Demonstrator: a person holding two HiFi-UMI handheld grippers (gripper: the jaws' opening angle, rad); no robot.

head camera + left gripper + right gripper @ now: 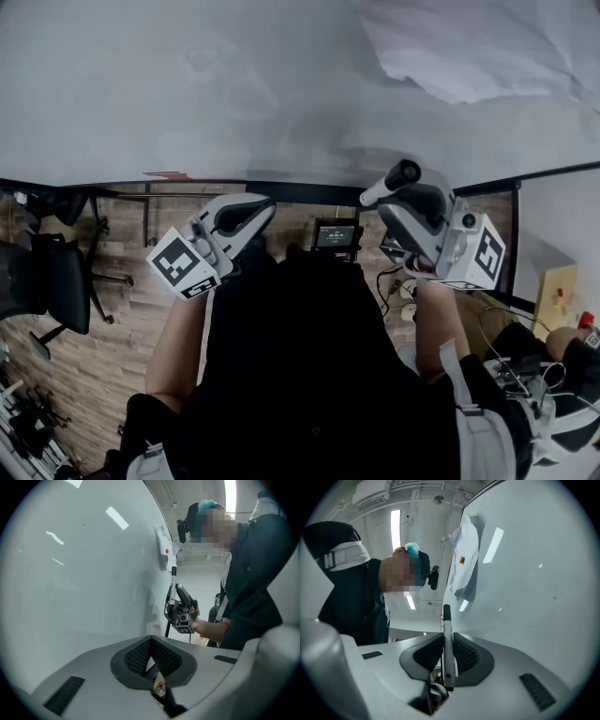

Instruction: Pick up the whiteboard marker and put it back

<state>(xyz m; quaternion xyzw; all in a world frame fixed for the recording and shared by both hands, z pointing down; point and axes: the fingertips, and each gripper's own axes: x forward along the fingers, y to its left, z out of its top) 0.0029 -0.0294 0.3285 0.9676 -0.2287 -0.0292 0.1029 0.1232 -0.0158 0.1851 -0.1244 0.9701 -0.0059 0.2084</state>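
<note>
The whiteboard (234, 84) fills the upper part of the head view, and its dark bottom rail (309, 192) runs just beyond both grippers. A crumpled white sheet (469, 47) hangs on the board up and to the right, above the right gripper, so it could be brushed if the marker is raised along the board. No tray or holder for the marker shows in any view, so I cannot say where it will be put back. An office chair (52, 281) stands on the wooden floor (112, 328), well off to the left and out of the way. Cables (403, 291) lie loose on the floor near the person's right side.

The left gripper (151, 641) is held low beside the board. Its jaws are drawn in until they meet at the tips, with nothing between them. The right gripper (446, 637) has its jaws closed on the whiteboard marker (448, 667).

The marker is gripped around the middle of its barrel, black end up, and stands near the board. I cannot tell whether it touches the board. It looks light and stiff, with a smooth round plastic barrel that may roll or slip between the pads. A mid-barrel hold like this one seems best, as it keeps both ends clear and the marker balanced. Only modest pressure should be needed, and the main risk is that it twists or slides when its tip meets a rail or ledge.
</note>
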